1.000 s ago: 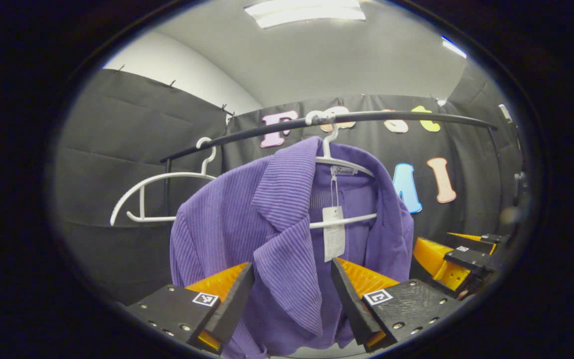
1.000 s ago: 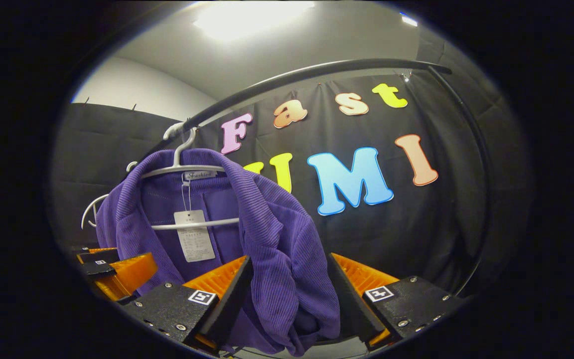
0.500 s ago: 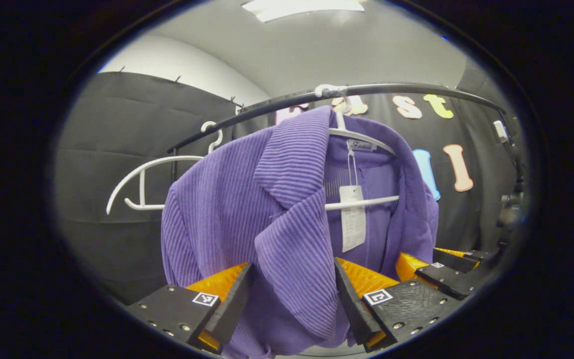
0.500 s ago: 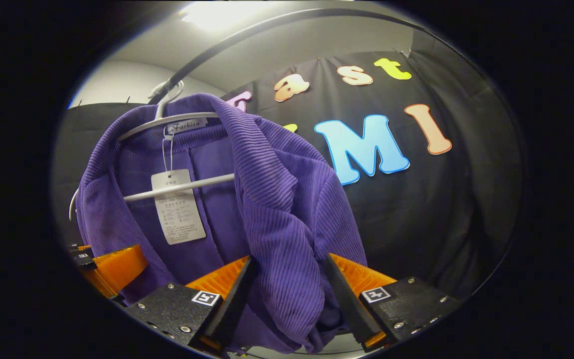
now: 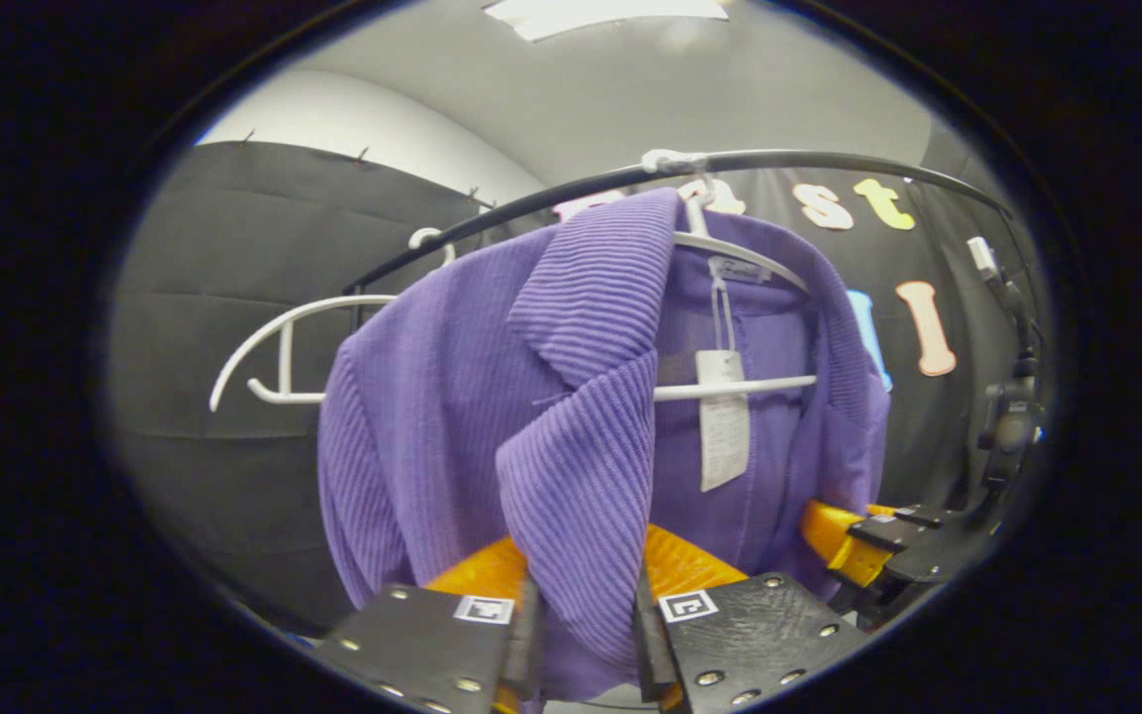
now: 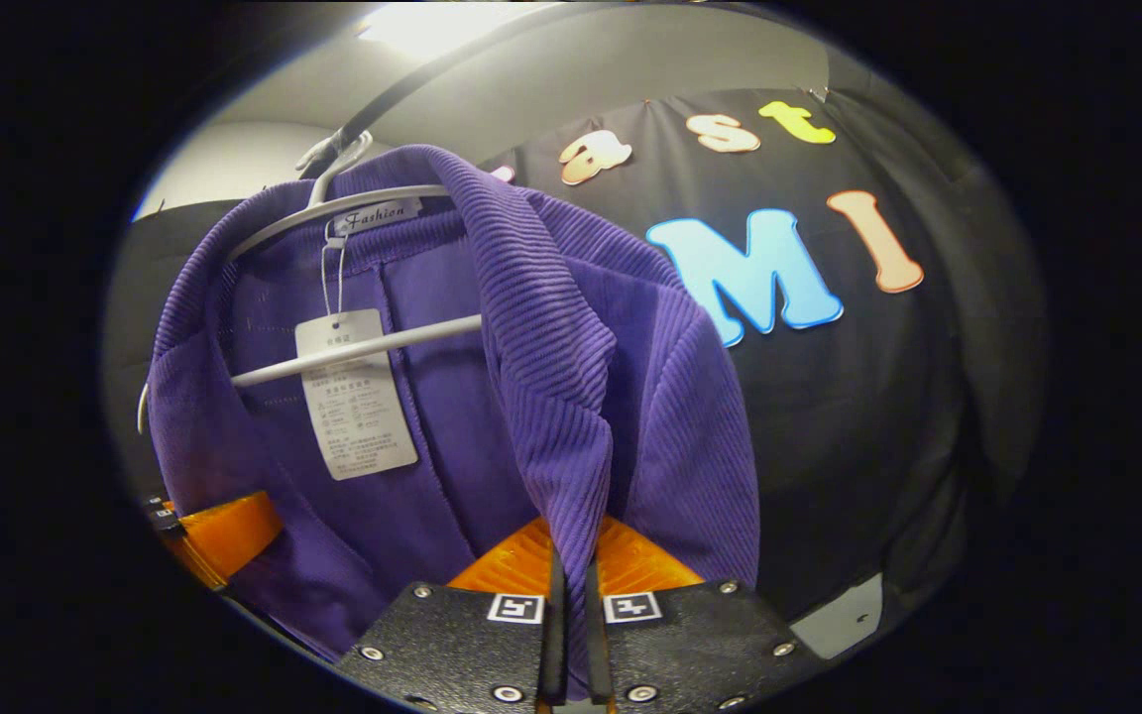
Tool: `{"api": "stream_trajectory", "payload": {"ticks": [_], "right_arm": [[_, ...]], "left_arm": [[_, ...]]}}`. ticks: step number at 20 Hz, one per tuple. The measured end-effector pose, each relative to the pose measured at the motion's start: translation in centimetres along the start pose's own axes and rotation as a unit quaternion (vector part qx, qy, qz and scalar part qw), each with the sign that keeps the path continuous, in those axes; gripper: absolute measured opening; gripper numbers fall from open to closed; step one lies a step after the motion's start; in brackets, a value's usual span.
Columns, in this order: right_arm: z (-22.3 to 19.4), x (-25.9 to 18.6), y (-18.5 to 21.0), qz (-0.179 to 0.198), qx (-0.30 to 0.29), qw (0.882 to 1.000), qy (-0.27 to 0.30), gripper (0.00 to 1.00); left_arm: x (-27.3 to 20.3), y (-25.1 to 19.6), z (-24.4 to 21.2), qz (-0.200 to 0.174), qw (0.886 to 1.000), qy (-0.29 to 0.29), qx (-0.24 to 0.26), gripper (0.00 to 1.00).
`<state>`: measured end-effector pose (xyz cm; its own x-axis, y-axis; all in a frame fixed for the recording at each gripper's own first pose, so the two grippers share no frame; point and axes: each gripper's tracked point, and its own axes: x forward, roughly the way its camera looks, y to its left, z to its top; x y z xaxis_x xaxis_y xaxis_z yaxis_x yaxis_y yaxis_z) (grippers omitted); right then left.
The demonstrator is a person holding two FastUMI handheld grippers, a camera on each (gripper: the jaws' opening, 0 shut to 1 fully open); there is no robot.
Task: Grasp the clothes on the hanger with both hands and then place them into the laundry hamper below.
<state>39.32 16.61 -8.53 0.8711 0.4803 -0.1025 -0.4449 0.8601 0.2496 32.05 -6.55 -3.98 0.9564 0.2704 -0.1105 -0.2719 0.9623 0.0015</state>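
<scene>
Both grippers' jaws pinch the purple jacket (image 5: 452,397) (hanging, lapels).

- A purple ribbed jacket (image 5: 452,397) hangs on a white hanger (image 5: 730,389) at the middle of the frame.
- The hanger's hook sits over a dark curved rail (image 5: 829,164) across the upper part of the frame.
- A paper tag (image 5: 725,416) dangles inside the jacket's open front, right of centre.
- At the bottom centre, the left gripper (image 5: 583,605) has both fingers pressed on the jacket's front lapel.
- The right gripper (image 5: 863,535) shows at the lower right, against the jacket's far edge; its grip cannot be made out.
- A second, bare white hanger (image 5: 279,347) hangs on the rail at the left.
</scene>
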Motion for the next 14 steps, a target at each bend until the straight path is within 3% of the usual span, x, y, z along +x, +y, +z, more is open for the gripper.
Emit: {"api": "stream_trajectory", "payload": {"ticks": [1, 3, 4, 5, 8, 9, 11, 13, 14], "right_arm": [[0.7, -0.3, 0.8, 0.019, 0.0, 1.0, -0.012, 0.05], [2.1, -1.5, 1.3, 0.023, -0.024, 0.998, -0.043, 0.03], [3.1, -1.8, 0.9, 0.019, -0.038, 0.997, -0.062, 0.03], [4.1, -2.2, 0.9, 0.018, -0.046, 0.996, -0.078, 0.03], [6.6, -3.4, 1.4, 0.011, -0.055, 0.992, -0.115, 0.03], [7.5, -3.7, 1.3, 0.01, -0.055, 0.991, -0.124, 0.03], [9.1, -4.1, 0.9, 0.003, -0.054, 0.989, -0.14, 0.03], [11.1, -4.3, 0.2, -0.006, -0.054, 0.985, -0.162, 0.03], [12.1, -4.2, -0.2, -0.01, -0.054, 0.984, -0.172, 0.01]], "left_arm": [[-0.1, -0.2, -0.1, -0.013, 1.0, 0.002, -0.006, 0.42], [-0.2, 1.8, 0.8, 0.02, 1.0, -0.012, -0.005, 0.27], [-0.4, 1.8, 1.1, 0.008, 1.0, -0.017, -0.011, 0.07], [-1.1, 1.5, 1.5, -0.005, 1.0, -0.019, -0.014, 0.11], [-2.4, 2.3, 3.2, -0.005, 0.999, -0.036, 0.007, 0.01], [-2.9, 2.5, 4.0, -0.005, 0.999, -0.044, 0.012, 0.06], [-3.7, 3.1, 5.7, -0.006, 0.998, -0.058, 0.013, 0.01], [-4.5, 4.0, 7.4, -0.005, 0.997, -0.071, 0.012, 0.06], [-5.0, 4.8, 8.3, -0.002, 0.997, -0.077, 0.013, 0.01]]}}
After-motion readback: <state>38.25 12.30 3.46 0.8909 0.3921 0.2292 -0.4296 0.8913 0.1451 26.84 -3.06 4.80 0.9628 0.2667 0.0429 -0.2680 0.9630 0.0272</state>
